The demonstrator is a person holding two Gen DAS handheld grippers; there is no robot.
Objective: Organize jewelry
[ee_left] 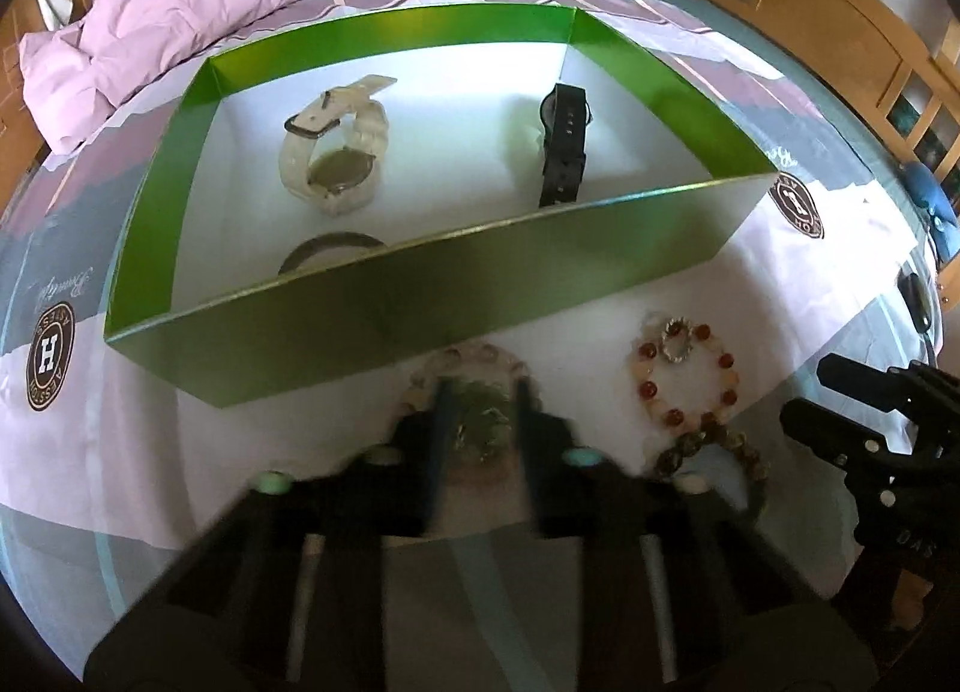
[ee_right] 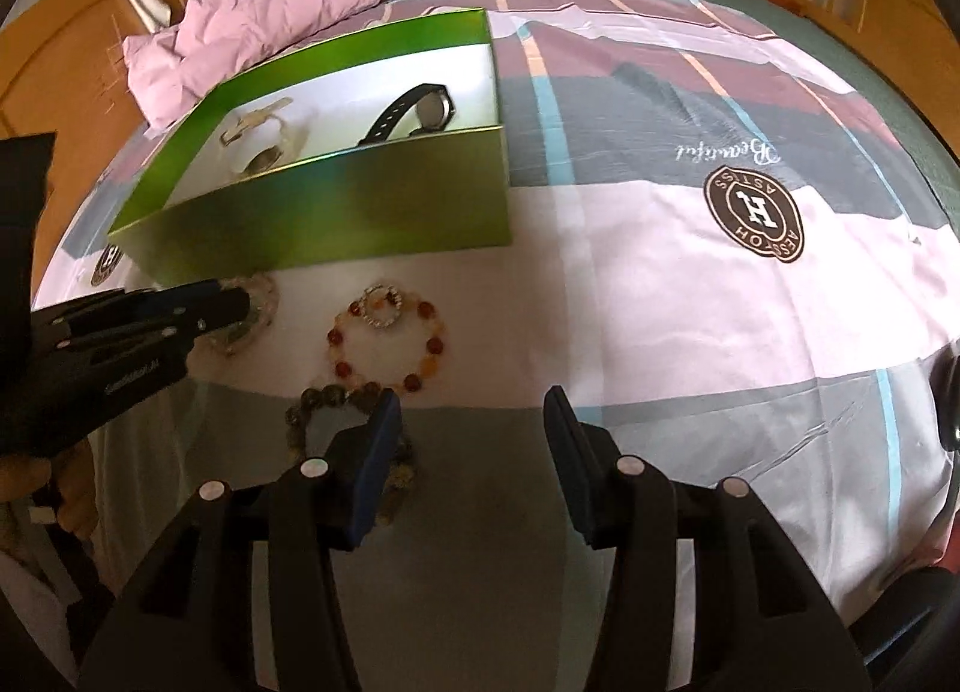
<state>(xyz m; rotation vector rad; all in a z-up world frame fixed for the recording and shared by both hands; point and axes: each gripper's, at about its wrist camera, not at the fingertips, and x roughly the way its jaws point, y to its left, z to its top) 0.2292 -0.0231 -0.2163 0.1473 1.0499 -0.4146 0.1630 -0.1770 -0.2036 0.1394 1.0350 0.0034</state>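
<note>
Fingers of my left gripper (ee_left: 480, 392) straddled the pale translucent bead bracelet (ee_left: 462, 359) before the green cardboard box (ee_left: 420, 296), not visibly clamped; red-and-cream bead bracelet (ee_right: 387, 341) lay beside; my right gripper (ee_right: 474, 410) gaped open, empty.

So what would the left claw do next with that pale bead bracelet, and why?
Probably close and lift. The left gripper straddles the pale bead bracelet just before the green box, whose two watches suggest jewelry goes inside. The blurred view hides whether it grips yet.
</note>
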